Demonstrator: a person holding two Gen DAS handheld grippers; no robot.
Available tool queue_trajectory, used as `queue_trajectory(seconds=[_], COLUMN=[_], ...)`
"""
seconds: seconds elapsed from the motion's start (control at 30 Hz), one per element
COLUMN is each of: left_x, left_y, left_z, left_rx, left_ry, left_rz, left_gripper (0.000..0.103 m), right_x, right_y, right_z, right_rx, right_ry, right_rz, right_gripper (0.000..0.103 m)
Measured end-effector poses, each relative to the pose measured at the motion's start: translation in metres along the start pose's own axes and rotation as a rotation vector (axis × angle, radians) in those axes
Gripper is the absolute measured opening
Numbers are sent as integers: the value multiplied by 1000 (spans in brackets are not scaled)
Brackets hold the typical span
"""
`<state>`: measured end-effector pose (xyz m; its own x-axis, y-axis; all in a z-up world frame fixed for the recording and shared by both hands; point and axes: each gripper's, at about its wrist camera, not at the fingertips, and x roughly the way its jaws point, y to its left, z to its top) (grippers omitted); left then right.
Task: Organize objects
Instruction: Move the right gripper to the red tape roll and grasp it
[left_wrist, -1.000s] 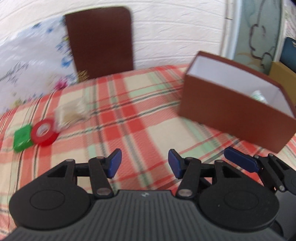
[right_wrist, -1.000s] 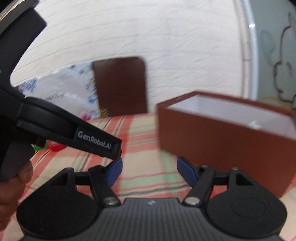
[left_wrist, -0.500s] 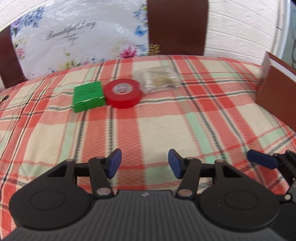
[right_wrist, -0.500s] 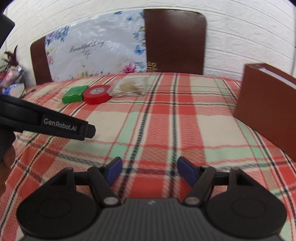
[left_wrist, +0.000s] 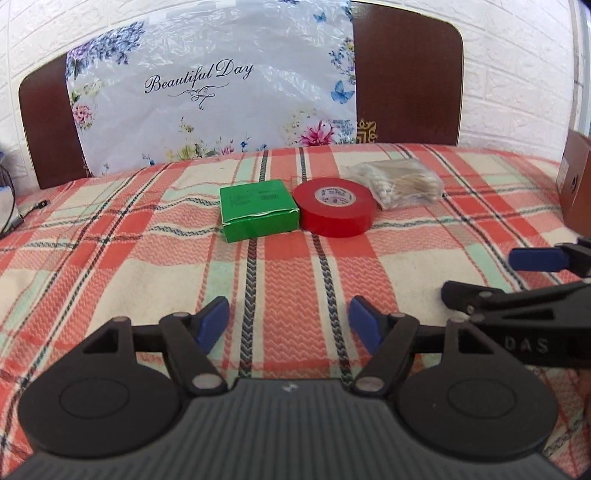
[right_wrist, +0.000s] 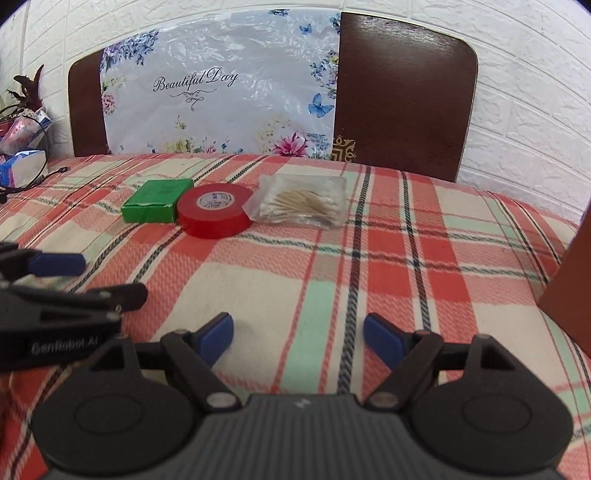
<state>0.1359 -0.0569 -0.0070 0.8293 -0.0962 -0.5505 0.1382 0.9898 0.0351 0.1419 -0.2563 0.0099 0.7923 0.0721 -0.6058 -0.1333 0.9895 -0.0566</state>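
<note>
A green box (left_wrist: 258, 209) (right_wrist: 157, 200), a red tape roll (left_wrist: 335, 211) (right_wrist: 215, 214) and a clear bag of cotton swabs (left_wrist: 400, 184) (right_wrist: 303, 204) lie in a row on the plaid tablecloth (left_wrist: 288, 266), far side. My left gripper (left_wrist: 289, 325) is open and empty, well short of the green box and tape. My right gripper (right_wrist: 298, 338) is open and empty, nearer the table's front, to the right of the left one. The brown box (left_wrist: 576, 184) (right_wrist: 569, 288) stands at the right edge, mostly out of view.
Two dark wooden chair backs (right_wrist: 402, 96) stand behind the table, with a flowered plastic sheet (right_wrist: 221, 92) over the left one. Small packets and a cable (right_wrist: 22, 166) lie at the far left. A white brick wall (right_wrist: 528, 92) is behind.
Both grippers have swung left, away from the brown box, and now face the green box, tape and swab bag. Both stay open and empty.
</note>
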Motion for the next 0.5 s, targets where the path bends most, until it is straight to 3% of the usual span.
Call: queue_trajectory(seconds=[0.2,0.3,0.5], left_x=[-1,-2,-2], left_y=[5,16,39], left_z=[-3,-3,-4], left_rx=[-41,-116,-277], left_ry=[-23,-37,-64], left_rz=[-20,-3,82], left_gripper=[75,75,74], right_x=[21,29,63], right_y=[1,14,28], right_z=[18,26,51], right_rx=[2,-56,-88], right_ry=[-23,-53,-30], right_rz=[36,77,186], right_gripper=[80,78,76])
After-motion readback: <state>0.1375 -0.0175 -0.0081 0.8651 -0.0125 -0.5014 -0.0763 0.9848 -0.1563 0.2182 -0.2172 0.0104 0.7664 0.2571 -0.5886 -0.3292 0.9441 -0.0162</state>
